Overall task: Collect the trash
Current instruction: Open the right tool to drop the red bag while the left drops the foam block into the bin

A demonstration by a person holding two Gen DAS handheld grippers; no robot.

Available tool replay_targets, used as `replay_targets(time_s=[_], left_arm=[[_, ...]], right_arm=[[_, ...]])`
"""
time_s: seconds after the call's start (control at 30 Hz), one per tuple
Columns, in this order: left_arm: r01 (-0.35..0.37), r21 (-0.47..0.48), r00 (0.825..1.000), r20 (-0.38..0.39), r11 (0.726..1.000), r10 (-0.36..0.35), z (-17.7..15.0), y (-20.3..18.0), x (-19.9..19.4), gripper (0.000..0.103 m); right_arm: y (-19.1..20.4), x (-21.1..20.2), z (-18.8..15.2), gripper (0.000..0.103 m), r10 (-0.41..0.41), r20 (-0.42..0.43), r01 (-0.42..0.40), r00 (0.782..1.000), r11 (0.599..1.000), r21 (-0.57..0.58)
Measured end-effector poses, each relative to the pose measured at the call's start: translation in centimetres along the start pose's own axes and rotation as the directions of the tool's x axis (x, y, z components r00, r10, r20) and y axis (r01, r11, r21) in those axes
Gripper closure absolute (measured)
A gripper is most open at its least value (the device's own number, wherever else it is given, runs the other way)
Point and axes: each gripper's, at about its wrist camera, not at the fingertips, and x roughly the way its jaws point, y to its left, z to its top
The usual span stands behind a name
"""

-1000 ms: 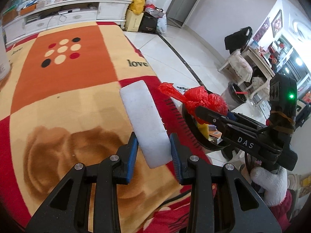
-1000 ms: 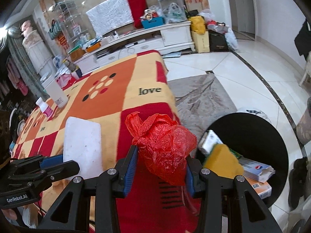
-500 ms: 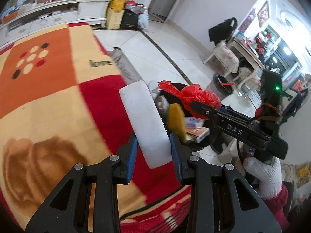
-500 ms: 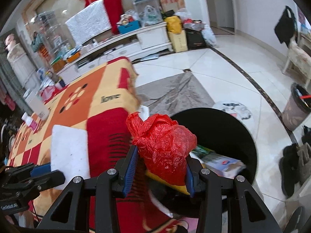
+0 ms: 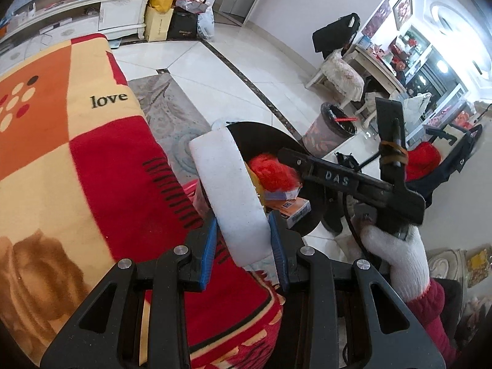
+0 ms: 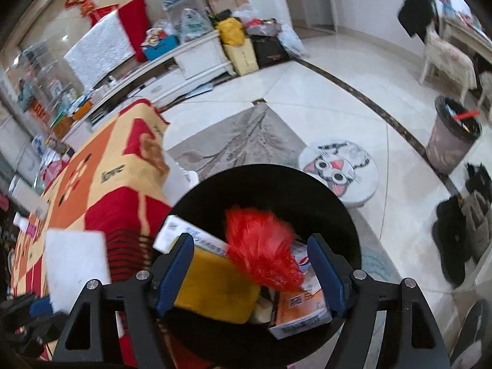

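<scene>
Crumpled red plastic bag [image 6: 264, 249] lies blurred inside the round black bin [image 6: 344, 215] on white floor tiles beside the blanket-covered table's [image 5: 92, 160] edge. Right gripper [image 6: 250, 273] spread wide above it; left gripper [image 5: 243, 243] clamps the white foam block [image 5: 227, 190].

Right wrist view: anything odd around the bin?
Nothing spilled. The red bag is blurred above the black bin, between the open right gripper's fingers, apparently mid-drop. The left gripper holds a white foam block.

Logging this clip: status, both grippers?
Left gripper shut on white foam block. Right gripper open; crumpled red plastic bag over round black bin. Nothing blocking.
</scene>
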Motion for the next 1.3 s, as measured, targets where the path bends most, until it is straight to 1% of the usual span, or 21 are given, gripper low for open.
replay_targets(time_s=[0.1,0.27,0.43,0.57,0.6,0.63,0.67,0.7,0.73,0.77,0.8,0.9,1.03,1.1,1.17,1.23,1.3], left_arm=[[-0.001,0.001,1.0,-0.007,1.0,0.001,-0.1,-0.2,0.2,0.072],[0.023,0.003,1.0,-0.017,1.0,-0.023,0.3,-0.8,0.9,0.072],[0.054,0.032,0.998,-0.023,0.998,-0.053,0.6,-2.3,2.0,0.072],[0.072,0.053,0.997,-0.012,0.996,-0.072,1.4,-3.2,3.4,0.071],[0.086,0.053,0.996,-0.011,0.995,-0.085,1.6,-3.3,3.8,0.069],[0.1,0.052,0.995,-0.01,0.994,-0.1,1.8,-3.4,4.2,0.068],[0.116,0.05,0.993,-0.014,0.992,-0.115,2.0,-3.4,4.8,0.064],[0.12,0.048,0.993,-0.023,0.992,-0.119,2.1,-3.4,5.3,0.052],[0.123,0.042,0.992,-0.034,0.992,-0.121,2.2,-3.3,5.7,0.046],[0.128,0.025,0.991,-0.047,0.991,-0.126,2.1,-3.1,6.1,0.04],[0.132,0.016,0.99,-0.051,0.991,-0.131,2.0,-2.9,6.2,0.04],[0.102,0.016,0.993,-0.056,0.995,-0.101,1.6,-2.4,6.0,0.04],[0.066,-0.002,0.997,-0.029,0.998,-0.066,1.2,-1.7,5.0,0.04],[0.025,-0.015,1.0,-0.004,1.0,-0.025,1.1,-1.1,4.2,0.04],[-0.036,-0.018,0.999,0.021,0.999,0.036,1.0,-0.6,3.5,0.04],[-0.105,-0.008,0.993,0.061,0.994,0.105,0.6,-0.5,2.4,0.04],[-0.14,0.0,0.986,0.093,0.99,0.139,0.3,-0.4,1.8,0.04]], right_arm=[[-1.0,-0.2,-0.1,0.029,0.019,0.007,-0.019,1.0,0.999,0.045],[-1.7,-0.8,-0.6,0.029,0.006,-0.004,-0.006,1.0,0.999,0.042],[-2.4,-1.5,-0.7,0.029,-0.022,0.0,0.022,1.0,0.999,0.043],[-3.2,-2.7,-0.5,0.029,-0.064,0.025,0.063,0.998,0.997,0.044],[-3.3,-2.9,-0.4,0.029,-0.069,0.03,0.067,0.997,0.997,0.048],[-3.7,-3.3,-0.3,0.029,-0.073,0.037,0.071,0.997,0.996,0.055],[-4.0,-3.5,-0.2,0.029,-0.075,0.041,0.073,0.996,0.996,0.061],[-4.1,-3.6,-0.2,0.029,-0.076,0.043,0.074,0.996,0.995,0.064],[-4.2,-3.7,-0.2,0.029,-0.077,0.043,0.074,0.996,0.995,0.065],[-4.3,-3.8,-0.2,0.029,-0.077,0.043,0.074,0.996,0.995,0.063],[-4.2,-3.7,-0.2,0.029,-0.077,0.042,0.074,0.996,0.995,0.061],[-3.8,-3.6,-0.5,0.029,-0.067,0.038,0.065,0.997,0.996,0.055],[-2.9,-2.9,-1.0,0.029,-0.046,0.026,0.044,0.999,0.998,0.049],[-2.4,-2.7,-1.4,0.029,-0.036,0.022,0.035,0.999,0.999,0.041],[-1.7,-2.7,-1.8,0.029,-0.026,0.024,0.025,0.999,0.999,0.028],[-1.1,-2.9,-2.1,0.029,-0.018,0.029,0.018,0.999,1.0,0.018],[-0.4,-3.3,-2.5,0.029,-0.017,0.042,0.017,0.999,1.0,0.006]])
